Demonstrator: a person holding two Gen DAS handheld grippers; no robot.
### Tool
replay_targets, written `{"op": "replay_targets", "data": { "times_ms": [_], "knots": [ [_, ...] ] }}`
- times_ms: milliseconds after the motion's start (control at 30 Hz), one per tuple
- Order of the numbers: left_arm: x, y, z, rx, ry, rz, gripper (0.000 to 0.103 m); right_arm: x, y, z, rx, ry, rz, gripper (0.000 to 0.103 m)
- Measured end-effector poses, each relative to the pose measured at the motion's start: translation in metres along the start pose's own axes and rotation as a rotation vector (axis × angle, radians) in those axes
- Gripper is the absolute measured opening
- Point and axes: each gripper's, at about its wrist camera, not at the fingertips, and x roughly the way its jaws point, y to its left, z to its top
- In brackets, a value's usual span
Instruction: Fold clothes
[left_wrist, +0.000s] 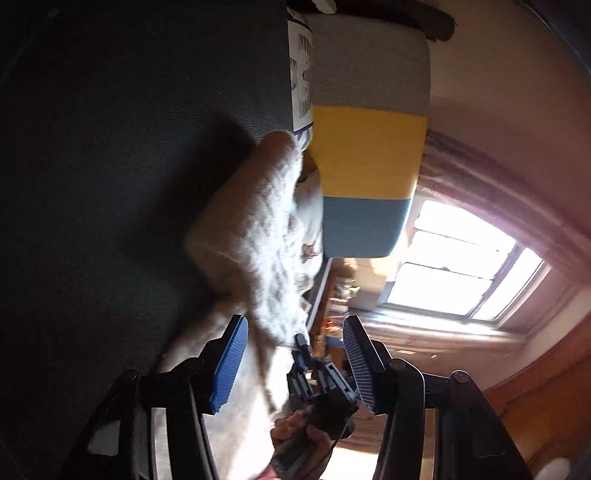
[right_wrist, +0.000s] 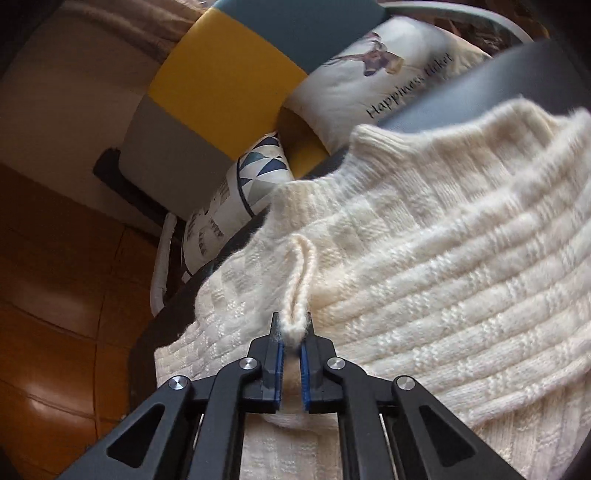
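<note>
Mid-fold, seemingly: right claw (right_wrist: 291, 334) pinches a ridge of the cream sweater (right_wrist: 424, 258) on the dark tabletop (left_wrist: 110, 166); left claw (left_wrist: 291, 354) gapes wide, empty, needing its own hold.

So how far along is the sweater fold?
No finished fold shows yet: the sweater lies rumpled on the dark surface. In hand: the right hand-held gripper pinches a ridge of knit. The left hand-held gripper is open, holding nothing. Folding itself remains.

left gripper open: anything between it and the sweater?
Nothing visible. The open left gripper has the cream knitted sweater right at its blue pads; only the sweater-clamping right gripper shows between its fingers.
</note>
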Motion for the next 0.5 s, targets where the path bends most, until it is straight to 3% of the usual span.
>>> {"op": "replay_targets", "data": {
  "times_ms": [167, 267, 500],
  "knots": [
    [0.039, -0.006, -0.006, -0.044, 0.013, -0.04, 0.055, -0.013, 0.06, 0.028, -0.166, -0.004, 0.007, 0.006],
    [0.062, -0.011, -0.011, -0.032, 0.014, -0.003, 0.055, -0.023, 0.094, 0.043, -0.247, -0.013, 0.024, 0.006],
    [0.073, -0.01, 0.01, -0.04, -0.051, 0.061, 0.055, -0.056, 0.158, 0.074, -0.354, -0.068, 0.119, 0.006]
  ]
}}
